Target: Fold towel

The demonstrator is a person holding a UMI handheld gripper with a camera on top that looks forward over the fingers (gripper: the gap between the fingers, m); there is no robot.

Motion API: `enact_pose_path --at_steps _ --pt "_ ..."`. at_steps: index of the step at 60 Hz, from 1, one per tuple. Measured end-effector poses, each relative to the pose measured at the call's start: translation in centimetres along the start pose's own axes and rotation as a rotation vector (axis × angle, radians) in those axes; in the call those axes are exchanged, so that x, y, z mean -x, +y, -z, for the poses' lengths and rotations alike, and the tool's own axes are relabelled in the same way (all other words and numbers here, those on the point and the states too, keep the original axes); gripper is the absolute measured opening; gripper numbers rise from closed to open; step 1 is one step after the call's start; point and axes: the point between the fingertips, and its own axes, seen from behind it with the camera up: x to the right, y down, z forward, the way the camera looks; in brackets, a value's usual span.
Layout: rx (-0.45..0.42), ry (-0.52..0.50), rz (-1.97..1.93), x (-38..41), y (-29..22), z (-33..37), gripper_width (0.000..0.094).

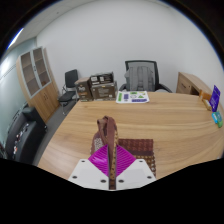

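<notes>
The gripper (112,172) is raised above a wooden bench (170,125), and its two fingers are closed together on a fold of the towel (108,135). The magenta pads (100,160) press against the cloth from both sides. The towel is brown with a patterned weave. Its pinched part stands up in a bunched peak just ahead of the fingers, and the rest hangs down from that point. A flatter part of the towel lies on the bench beside the right finger and extends a little beyond it.

Beyond the towel, the bench surface runs wide across the view. A pile of papers (132,97) rests at the far edge of the bench. A purple box (214,97) stands near the far right end of the bench. A black office chair (141,75) is placed behind the bench, next to the papers. A low shelf unit (98,87) stands against the back wall. A wooden cabinet (38,80) occupies the left wall.
</notes>
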Motion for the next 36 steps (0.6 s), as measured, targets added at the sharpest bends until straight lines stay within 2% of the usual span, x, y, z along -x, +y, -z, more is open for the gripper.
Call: enact_pose_path --at_steps 3,5,13,21,36 --pt "0.014 0.040 0.005 -3.3 1.2 -0.6 0.0077" --pt "0.034 0.064 0.004 -5.0 1.9 -0.9 0.0129" --pt "0.089 0.169 0.011 -11.0 3.8 -0.3 0.0583" --pt "0.070 0.191 0.031 -12.7 3.4 2.2 0.0856" --pt "0.015 0.199 0.075 -10.9 2.3 8.5 0.0856"
